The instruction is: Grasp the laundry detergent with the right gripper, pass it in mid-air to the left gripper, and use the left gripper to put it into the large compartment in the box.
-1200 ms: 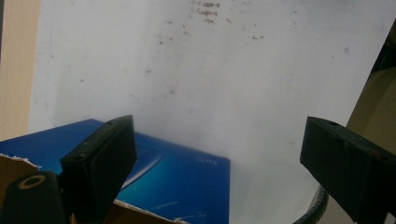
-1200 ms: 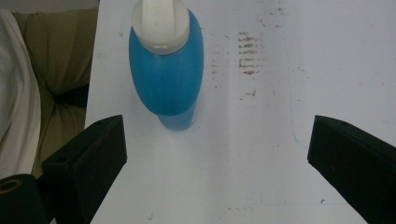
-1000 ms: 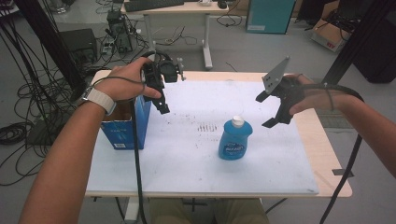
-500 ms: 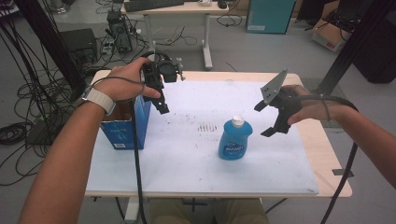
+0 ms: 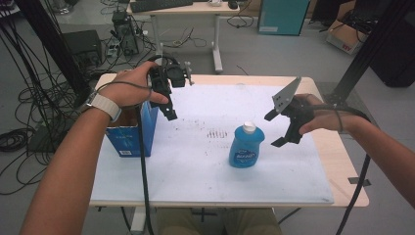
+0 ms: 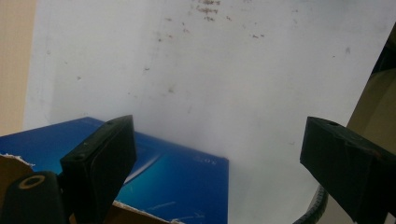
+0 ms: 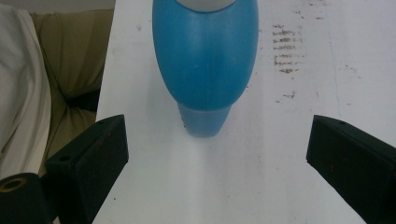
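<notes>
A blue dish-soap bottle (image 5: pixel 245 147) with a white cap stands upright on the white mat (image 5: pixel 195 161), right of centre. My right gripper (image 5: pixel 275 129) hovers just to its right, jaws wide apart and aimed at it. In the right gripper view the blue bottle (image 7: pixel 205 60) lies ahead of the open jaws, not between them. An open blue cardboard box (image 5: pixel 132 132) stands at the mat's left edge. My left gripper (image 5: pixel 170 111) hangs above the box's right side, open with nothing in it. The left gripper view looks down past the box (image 6: pixel 177 186) onto the mat.
The mat carries a patch of brown marks (image 5: pixel 217 133) near its centre. Bare wood of the table (image 5: pixel 342 166) shows along the right edge. Cables (image 5: pixel 29 98), a desk (image 5: pixel 186 10) and boxes stand on the floor behind.
My right gripper has come down and leftward, closer to the bottle. The left gripper and the box have not moved.
</notes>
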### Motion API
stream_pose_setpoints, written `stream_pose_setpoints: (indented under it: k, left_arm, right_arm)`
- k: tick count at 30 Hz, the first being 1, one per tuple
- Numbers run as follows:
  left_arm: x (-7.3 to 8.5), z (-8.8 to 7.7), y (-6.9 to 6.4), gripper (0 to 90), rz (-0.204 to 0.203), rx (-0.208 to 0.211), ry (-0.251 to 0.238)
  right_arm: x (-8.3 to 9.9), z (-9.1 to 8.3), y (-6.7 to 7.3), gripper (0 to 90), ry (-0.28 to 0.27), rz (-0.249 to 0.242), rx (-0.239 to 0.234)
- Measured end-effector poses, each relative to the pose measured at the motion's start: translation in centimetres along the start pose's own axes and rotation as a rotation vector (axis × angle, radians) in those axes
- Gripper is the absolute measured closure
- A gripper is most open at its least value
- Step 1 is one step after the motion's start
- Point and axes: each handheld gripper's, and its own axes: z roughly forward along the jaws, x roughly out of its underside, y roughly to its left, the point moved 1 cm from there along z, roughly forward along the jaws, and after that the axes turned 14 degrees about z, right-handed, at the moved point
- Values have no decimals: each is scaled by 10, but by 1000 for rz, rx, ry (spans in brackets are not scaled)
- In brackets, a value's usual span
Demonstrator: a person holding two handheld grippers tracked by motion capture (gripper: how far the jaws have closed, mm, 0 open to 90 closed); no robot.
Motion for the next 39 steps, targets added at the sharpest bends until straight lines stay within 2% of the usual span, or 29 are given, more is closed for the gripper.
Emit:
stream_pose_setpoints:
  k: [5, 6, 7, 8, 10, 11, 13, 14, 15, 19, 21, 22, 29, 30, 32, 33, 35, 39]
  left_arm:
    - [0, 1, 0, 111, -7, -2, -6]
    - [1, 0, 1, 111, 10, 2, 10]
    - [1, 1, 0, 111, 1, 3, 2]
    - [1, 1, 1, 111, 10, 7, 11]
    - [0, 4, -3, 111, -41, 6, -27]
    - [0, 3, -1, 111, -16, 6, -6]
    - [0, 3, -1, 111, -15, 9, -4]
    - [0, 2, 0, 111, 4, 11, 9]
    - [0, 3, -1, 111, -17, 10, -6]
    - [0, 4, -1, 111, -19, 8, -8]
    - [0, 4, -2, 111, -19, 11, -5]
    - [0, 3, 0, 111, 13, 7, 15]
    - [1, 4, 0, 111, 6, 9, 12]
    - [1, 5, -1, 111, -16, 10, -4]
    - [1, 6, -1, 111, -15, 6, -3]
    - [1, 5, 0, 111, 3, 5, 8]
    - [0, 5, -1, 111, 10, 9, 14]
    - [0, 6, -1, 111, 1, 9, 10]
  right_arm:
    - [1, 4, 0, 54, -4, 3, -9]
    - [2, 5, 0, 54, -11, 4, -11]
    - [2, 5, 0, 54, -11, 4, -11]
    - [3, 6, -1, 54, -15, 2, -11]
    - [4, 7, -1, 54, -30, 1, -13]
    - [5, 8, -1, 55, -36, 2, -14]
    - [6, 10, -1, 55, -44, -2, -12]
    - [6, 10, -1, 55, -44, -2, -12]
    - [7, 11, -1, 57, -56, -1, -17]
    - [9, 12, -1, 64, -72, 4, -22]
    - [12, 14, -2, 66, -89, 10, -24]
    - [13, 14, -1, 66, -89, 13, -24]
    - [16, 19, -1, 66, -111, 18, -33]
    - [16, 20, 0, 66, -115, 17, -35]
    - [17, 23, 0, 67, -122, 18, -36]
    - [17, 24, 0, 67, -124, 18, -38]
    - [19, 27, 0, 68, -139, 25, -46]
    - [20, 29, 0, 71, -157, 37, -47]
